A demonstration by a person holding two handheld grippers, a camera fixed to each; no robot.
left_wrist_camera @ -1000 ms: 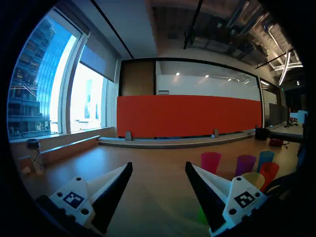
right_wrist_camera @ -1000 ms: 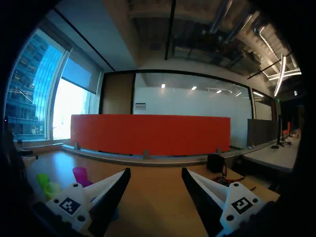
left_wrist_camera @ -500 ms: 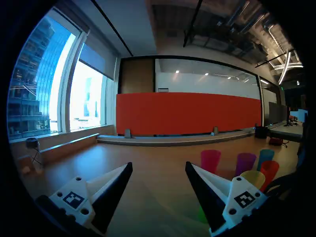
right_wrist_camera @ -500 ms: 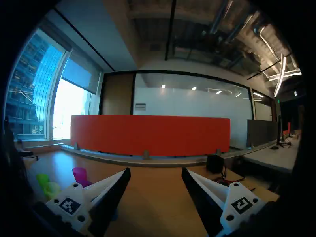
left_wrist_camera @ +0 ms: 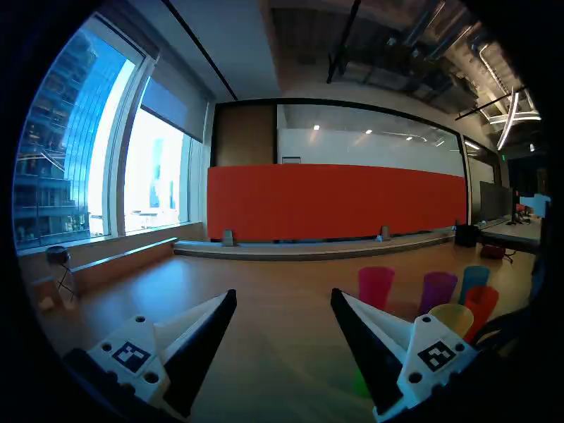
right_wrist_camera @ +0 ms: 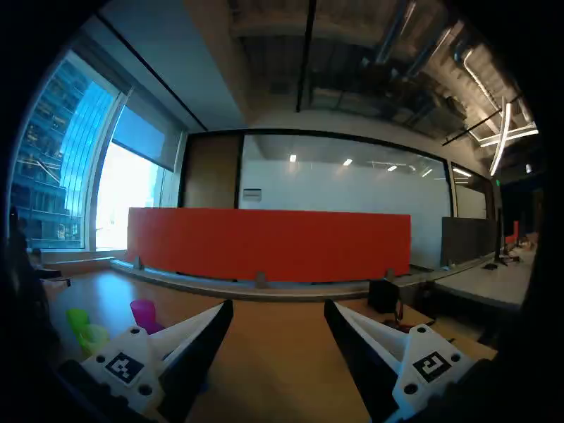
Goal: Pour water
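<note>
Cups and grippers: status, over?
Left gripper open, empty. Right gripper open, empty. Cups upright on wooden table, ahead-right of left gripper, untouched. No obstruction seen.

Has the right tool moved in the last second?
Yes, slightly: the orange partition sits lower in its view than before, so the right tool has tilted up a little.

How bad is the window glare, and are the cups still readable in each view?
Left gripper view: window blown out white, but the pink cup past the open left tongs is sharp. Right gripper view: window glares too, magenta cup small near the edge, orange partition bowed by the fisheye.
</note>
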